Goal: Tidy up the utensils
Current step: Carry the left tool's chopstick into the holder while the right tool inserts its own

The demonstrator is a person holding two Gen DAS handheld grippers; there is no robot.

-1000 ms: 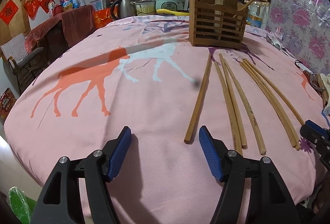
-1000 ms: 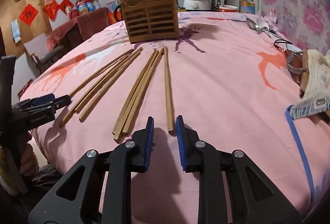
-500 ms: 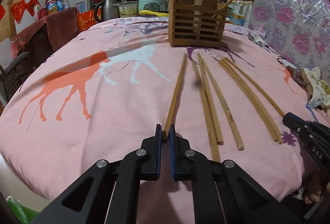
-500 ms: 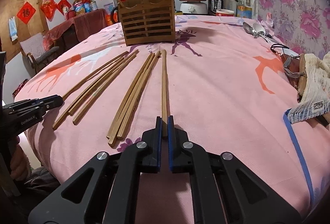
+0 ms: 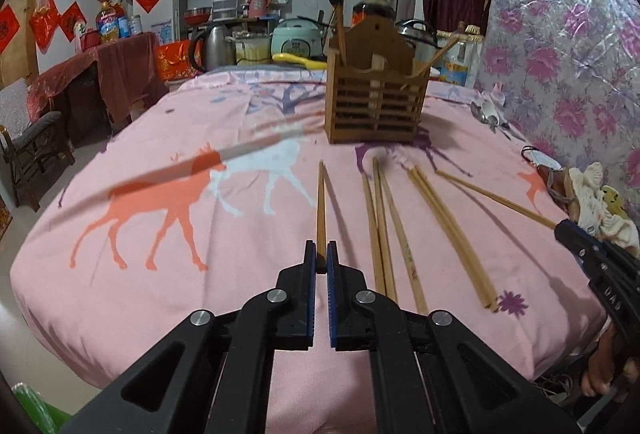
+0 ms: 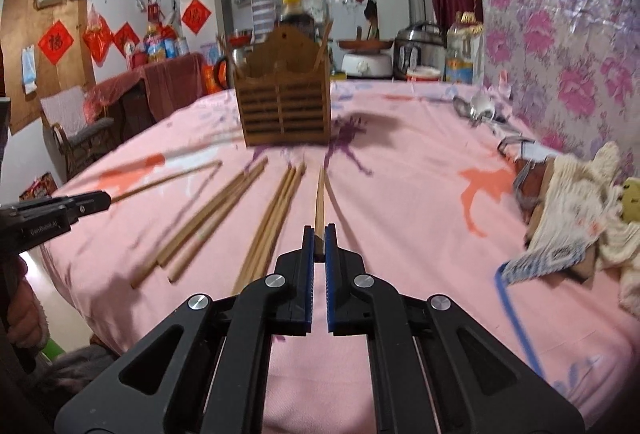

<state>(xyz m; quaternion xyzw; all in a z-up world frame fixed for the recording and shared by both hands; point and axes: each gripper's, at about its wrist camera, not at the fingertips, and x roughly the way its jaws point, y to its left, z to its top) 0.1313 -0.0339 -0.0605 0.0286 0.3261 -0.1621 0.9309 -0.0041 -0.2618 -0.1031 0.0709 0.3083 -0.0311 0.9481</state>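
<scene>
A slatted wooden utensil holder (image 5: 376, 102) (image 6: 284, 106) stands at the far side of the pink tablecloth, with a few sticks in it. My left gripper (image 5: 320, 254) is shut on the near end of one wooden chopstick (image 5: 320, 202), which points toward the holder, raised off the cloth. My right gripper (image 6: 319, 238) is shut on another chopstick (image 6: 319, 194), also lifted. Several loose chopsticks (image 5: 378, 226) (image 6: 276, 214) lie on the cloth between the two. Each view shows the other gripper at its edge, holding its stick.
Metal spoons (image 5: 486, 112) (image 6: 472, 106) lie at the far right of the table. A knitted cloth and bag (image 6: 580, 202) sit at the right edge. A kettle (image 5: 214, 48), rice cookers and bottles stand behind the table. A chair (image 5: 28, 142) is at the left.
Both grippers went from open to shut, each on the near end of a chopstick. Both then rose, lifting their sticks off the cloth.
</scene>
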